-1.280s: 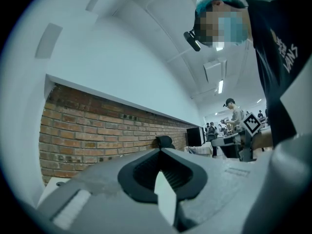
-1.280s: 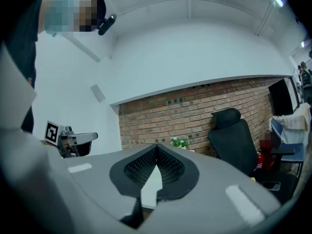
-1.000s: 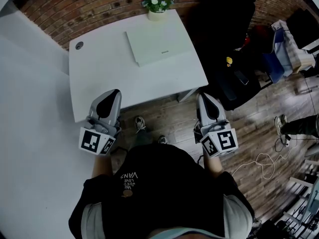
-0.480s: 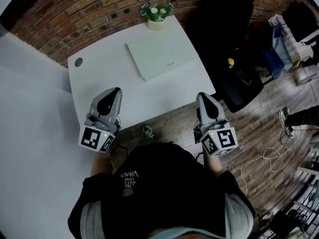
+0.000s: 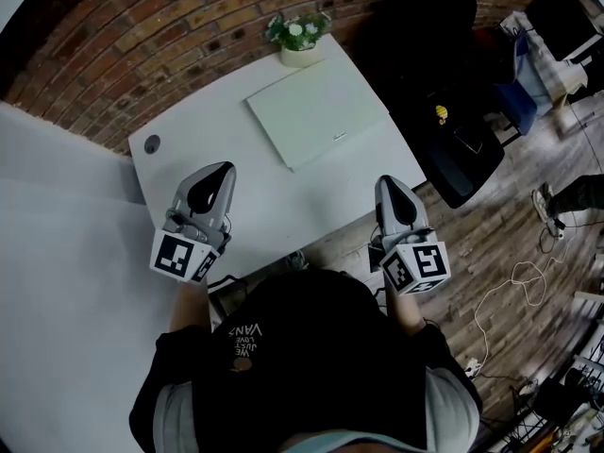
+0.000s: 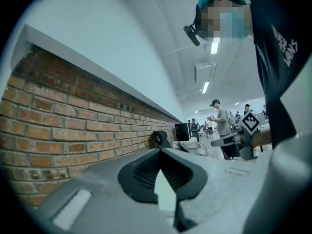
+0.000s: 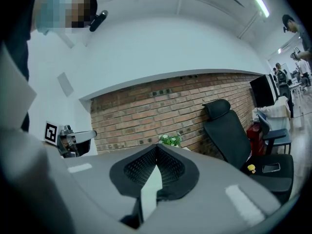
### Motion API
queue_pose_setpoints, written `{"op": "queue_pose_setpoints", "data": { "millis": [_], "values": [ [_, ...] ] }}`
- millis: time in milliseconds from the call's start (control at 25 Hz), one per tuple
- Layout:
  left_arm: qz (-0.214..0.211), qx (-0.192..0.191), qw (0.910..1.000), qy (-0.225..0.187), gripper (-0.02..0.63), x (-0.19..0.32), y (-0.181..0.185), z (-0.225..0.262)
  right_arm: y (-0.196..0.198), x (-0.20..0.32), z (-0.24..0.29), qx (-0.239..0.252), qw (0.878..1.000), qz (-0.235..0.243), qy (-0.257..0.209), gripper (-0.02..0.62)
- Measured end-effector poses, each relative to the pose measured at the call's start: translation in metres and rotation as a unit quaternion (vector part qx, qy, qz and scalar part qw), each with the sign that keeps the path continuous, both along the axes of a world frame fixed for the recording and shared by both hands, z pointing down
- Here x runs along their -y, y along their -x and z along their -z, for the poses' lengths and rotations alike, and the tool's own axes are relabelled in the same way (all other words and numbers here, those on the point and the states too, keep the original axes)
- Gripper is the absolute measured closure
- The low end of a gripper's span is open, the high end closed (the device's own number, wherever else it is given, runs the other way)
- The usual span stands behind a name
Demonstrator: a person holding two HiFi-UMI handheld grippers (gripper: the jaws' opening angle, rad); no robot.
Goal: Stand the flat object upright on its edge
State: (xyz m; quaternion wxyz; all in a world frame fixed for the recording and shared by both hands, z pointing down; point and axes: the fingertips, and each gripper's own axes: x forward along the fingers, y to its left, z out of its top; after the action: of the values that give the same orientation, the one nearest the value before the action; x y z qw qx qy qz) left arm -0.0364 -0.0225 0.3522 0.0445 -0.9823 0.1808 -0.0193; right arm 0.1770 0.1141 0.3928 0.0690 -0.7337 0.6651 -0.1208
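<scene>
The flat object (image 5: 316, 119) is a thin white slab, like a closed laptop, lying flat on the back right part of the white table (image 5: 217, 149). My left gripper (image 5: 219, 170) is shut and empty over the table's front left area, well short of the slab. Level with it on the right, my right gripper (image 5: 389, 183) hangs at the table's front right edge, also shut with nothing in it. In the left gripper view the closed jaws (image 6: 160, 150) point along the brick wall. The right gripper view shows closed jaws (image 7: 156, 147) aimed toward the plant (image 7: 169, 140).
A small potted plant (image 5: 300, 36) stands at the table's back edge by the brick wall (image 5: 142, 55). A round grommet (image 5: 151, 144) sits near the table's left corner. A black office chair (image 5: 444, 130) stands right of the table. Other people stand far off.
The table has come closer to me in the head view. Both grippers have advanced from the front edge to over the table, still shut.
</scene>
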Motion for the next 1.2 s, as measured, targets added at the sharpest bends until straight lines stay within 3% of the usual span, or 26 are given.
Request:
{"op": "queue_pose_setpoints", "data": {
  "millis": [480, 840, 1080, 1200],
  "values": [
    [-0.062, 0.018, 0.9979, 0.0, 0.606, 0.045, -0.01, -0.008, 0.006, 0.023, -0.022, 0.024, 0.998, -0.037, 0.033, 0.597],
    [-0.066, 0.058, 0.9962, 0.005, 0.606, 0.091, -0.044, -0.018, -0.023, 0.056, -0.043, 0.063, 0.996, -0.027, 0.052, 0.591],
    [-0.068, 0.062, 0.9957, 0.012, 0.606, 0.116, -0.073, -0.018, -0.048, 0.075, -0.048, 0.069, 0.996, -0.019, 0.059, 0.586],
    [-0.076, 0.067, 0.9948, 0.006, 0.606, 0.128, -0.092, -0.021, -0.061, 0.084, -0.056, 0.078, 0.994, -0.021, 0.069, 0.54]
  ]
}}
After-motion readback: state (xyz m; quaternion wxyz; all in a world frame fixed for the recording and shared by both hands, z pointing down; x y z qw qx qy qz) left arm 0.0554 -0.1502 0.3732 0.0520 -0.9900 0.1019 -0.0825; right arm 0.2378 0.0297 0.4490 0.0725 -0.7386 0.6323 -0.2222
